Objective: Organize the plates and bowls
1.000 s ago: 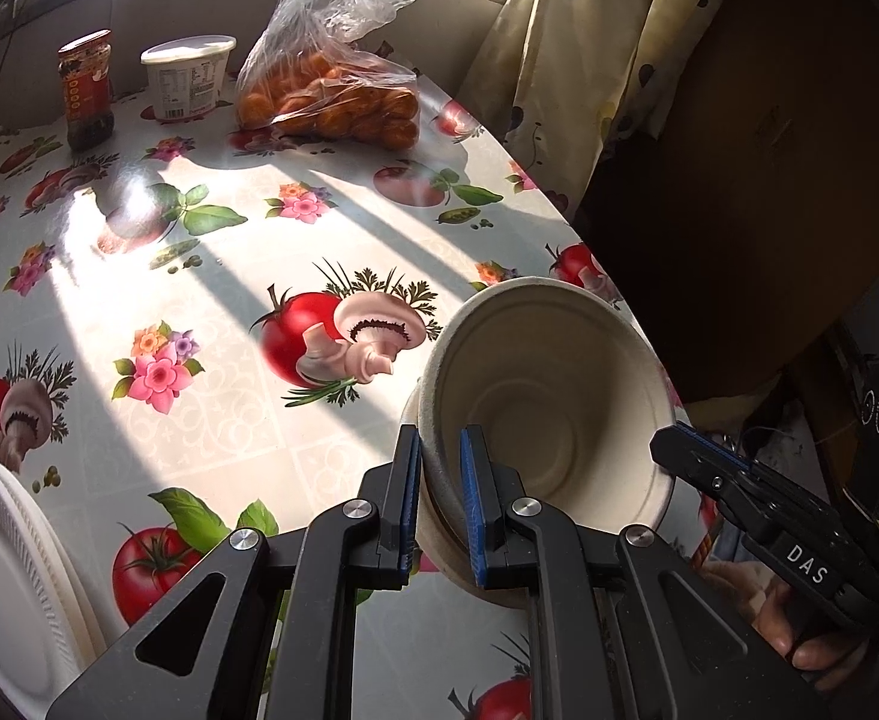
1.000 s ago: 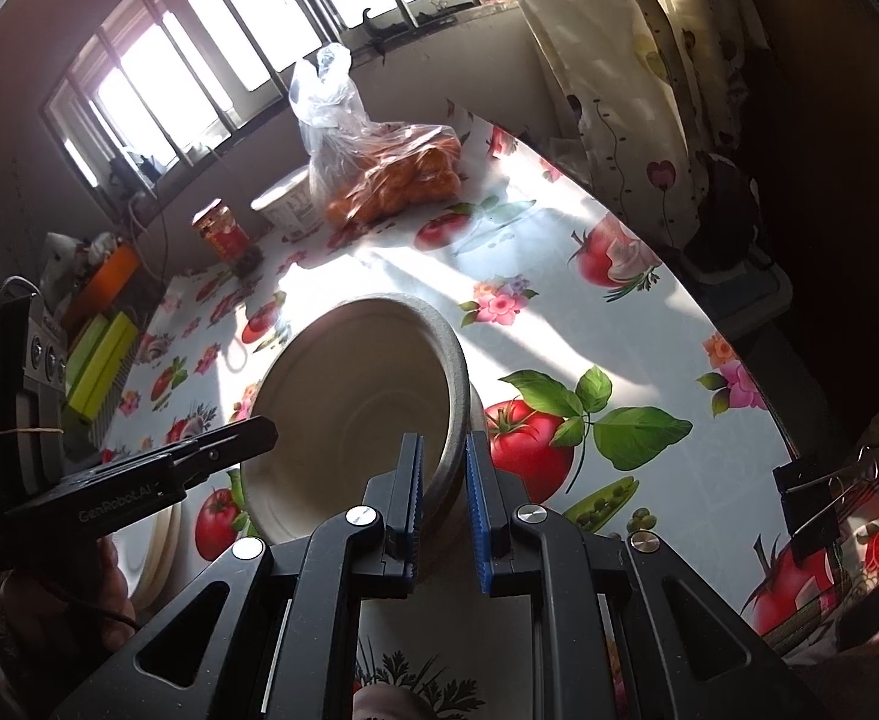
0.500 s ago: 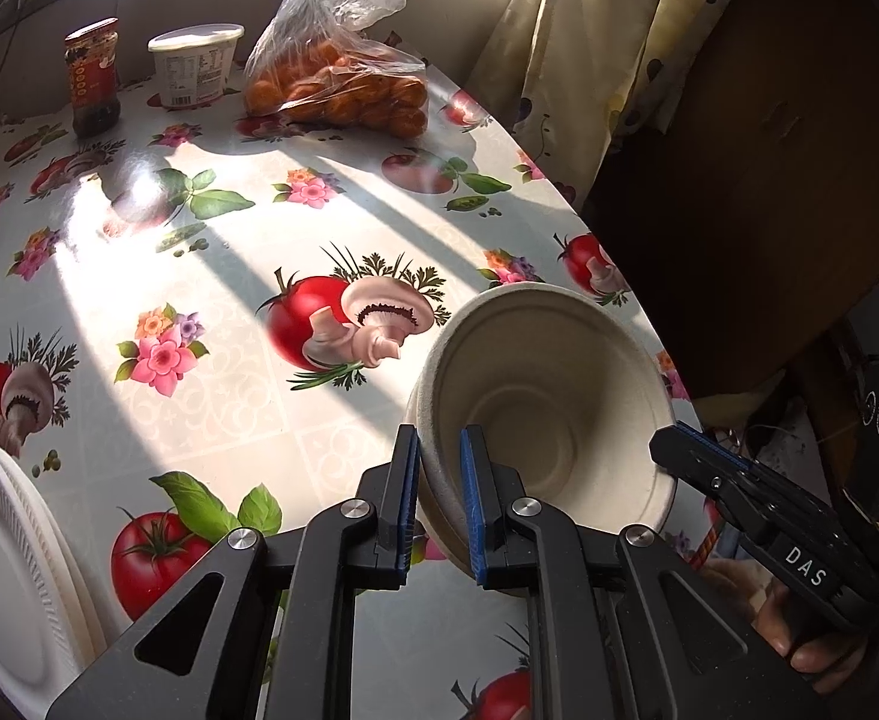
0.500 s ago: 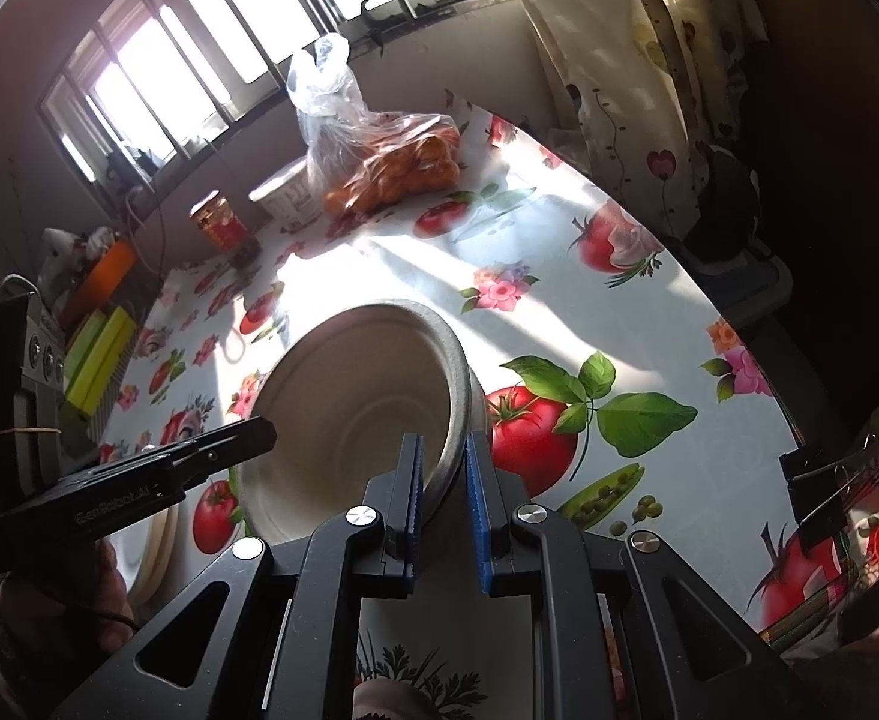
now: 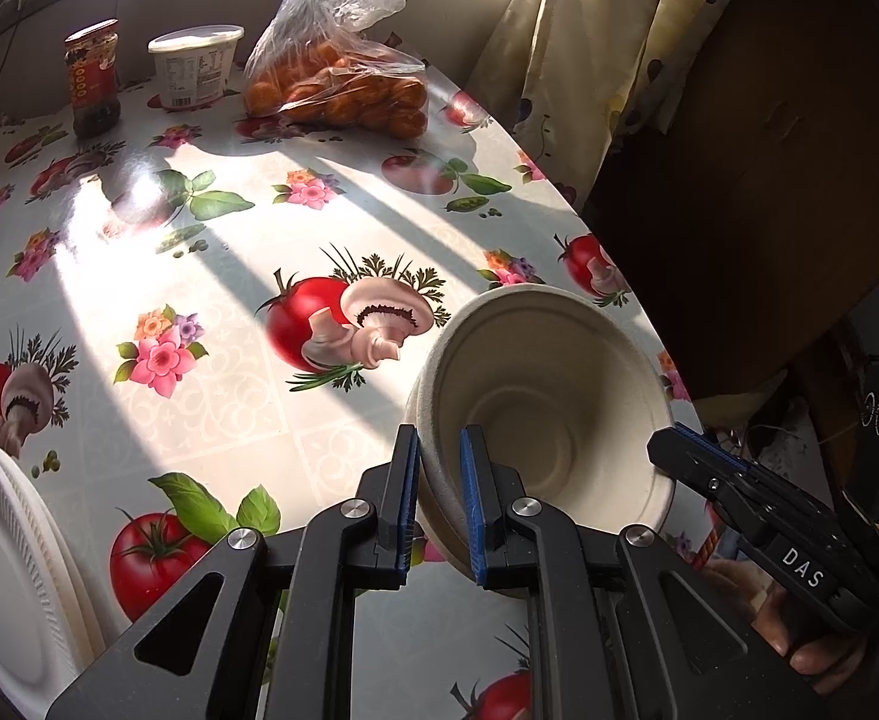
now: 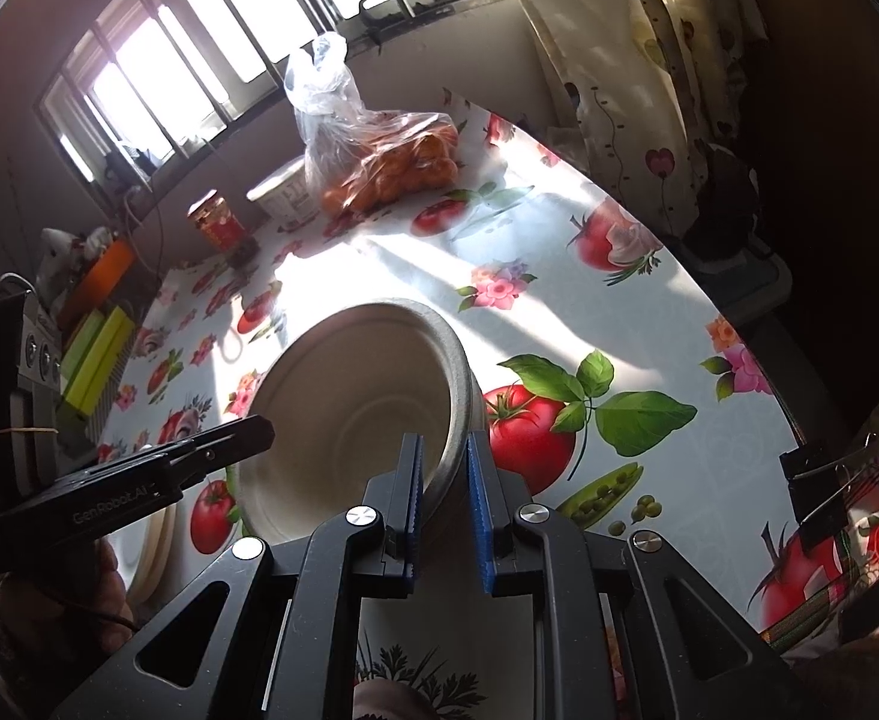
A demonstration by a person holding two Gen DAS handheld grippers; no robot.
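Left wrist view: left gripper (image 5: 439,504) clamped on near rim of beige paper bowl (image 5: 553,396), lower center-right of frame, bowl tilted, opening facing camera, over the tablecloth (image 5: 211,324) near table edge. Looks like more than one bowl nested, can't confirm count. Right gripper (image 5: 667,450) comes in from lower right, tip at opposite rim. White plates (image 5: 13,570) stacked at lower left edge. Bag of oranges (image 5: 343,78), white tub (image 5: 196,66), jar (image 5: 92,84) at top of frame.

Right wrist view: right gripper (image 6: 444,498) pinched on bowl (image 6: 361,414) wall, center frame. Left gripper (image 6: 259,429) enters from left, holding far rim. Binder clips (image 6: 823,480) at right edge.
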